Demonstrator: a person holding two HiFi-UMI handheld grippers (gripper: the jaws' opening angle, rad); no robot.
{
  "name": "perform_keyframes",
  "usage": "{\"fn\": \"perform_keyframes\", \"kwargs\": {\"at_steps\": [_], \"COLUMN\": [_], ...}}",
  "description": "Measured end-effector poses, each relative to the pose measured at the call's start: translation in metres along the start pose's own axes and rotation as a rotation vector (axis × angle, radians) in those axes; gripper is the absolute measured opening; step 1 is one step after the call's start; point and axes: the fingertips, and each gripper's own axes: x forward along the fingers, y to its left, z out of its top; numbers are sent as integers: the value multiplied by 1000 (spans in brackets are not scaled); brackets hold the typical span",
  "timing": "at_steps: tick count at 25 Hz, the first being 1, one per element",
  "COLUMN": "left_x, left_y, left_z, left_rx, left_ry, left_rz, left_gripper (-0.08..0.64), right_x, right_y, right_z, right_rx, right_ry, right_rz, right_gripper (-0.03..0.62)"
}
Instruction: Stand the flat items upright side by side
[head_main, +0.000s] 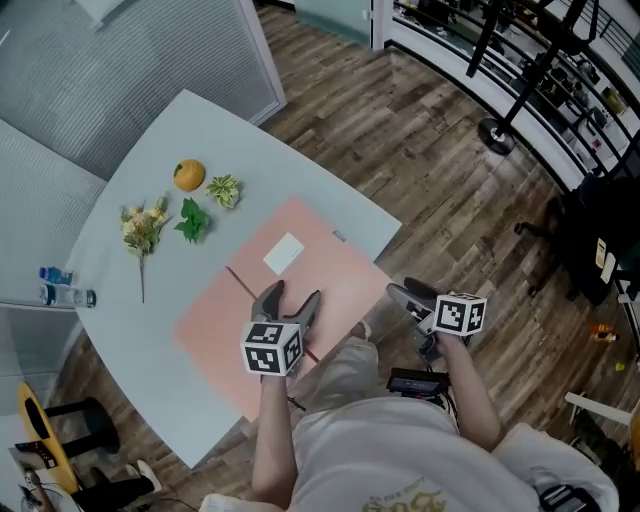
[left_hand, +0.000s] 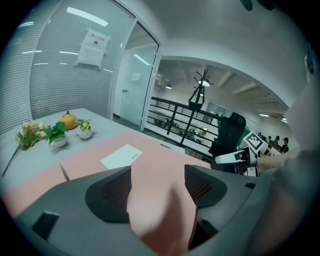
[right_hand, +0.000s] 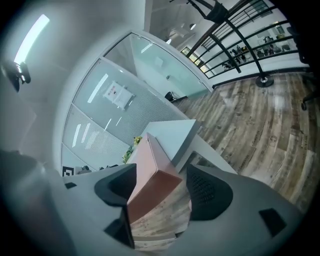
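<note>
A white card (head_main: 283, 253) lies flat on a pink mat (head_main: 320, 265) on the pale table (head_main: 150, 350). My left gripper (head_main: 292, 293) hovers open over the mat's near part, just short of the card, with nothing between its fingers. In the left gripper view the left gripper (left_hand: 157, 175) frames bare pink mat (left_hand: 165, 155), and the card (left_hand: 121, 156) lies ahead to the left. My right gripper (head_main: 408, 292) is off the table's right edge, above the wooden floor, also open and empty. The right gripper (right_hand: 160, 180) faces the mat's corner (right_hand: 150, 170) from beside the table.
An orange pumpkin (head_main: 188, 175), two small potted plants (head_main: 224, 190) (head_main: 192, 220) and a flower sprig (head_main: 143, 228) stand at the table's far left. Bottles (head_main: 65, 295) sit at the left edge. A dark seam (head_main: 240, 285) crosses the mat. A coat stand base (head_main: 495, 135) is beyond.
</note>
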Motion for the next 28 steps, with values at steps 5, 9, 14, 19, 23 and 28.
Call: {"fn": "perform_keyframes", "kwargs": {"at_steps": [5,9,14,19,23,28], "left_x": [10,17,21,24,26,27], "left_y": [2,-1,0,2,4,3], "left_z": [-12,-21,-30,-32,-34,-35], "left_rx": [34,40,51,74,57,63], "left_ry": [69,127,178,201,199,203], "left_rz": [5,-10,3,32,38,49], "left_gripper": [314,315,314,314,314,314], "right_x": [13,21,30,35,40,39], "right_y": [-7,-10,-4,-8,-8,-9], "right_z": [-9,-17,-15,-16,-18,-20], "right_rx": [51,73,98,168,197,203], "right_ry": [21,53,55,45,58,104], "right_rz": [16,35,106,154,178,187], "right_gripper": [313,319,322,322,322,321]}}
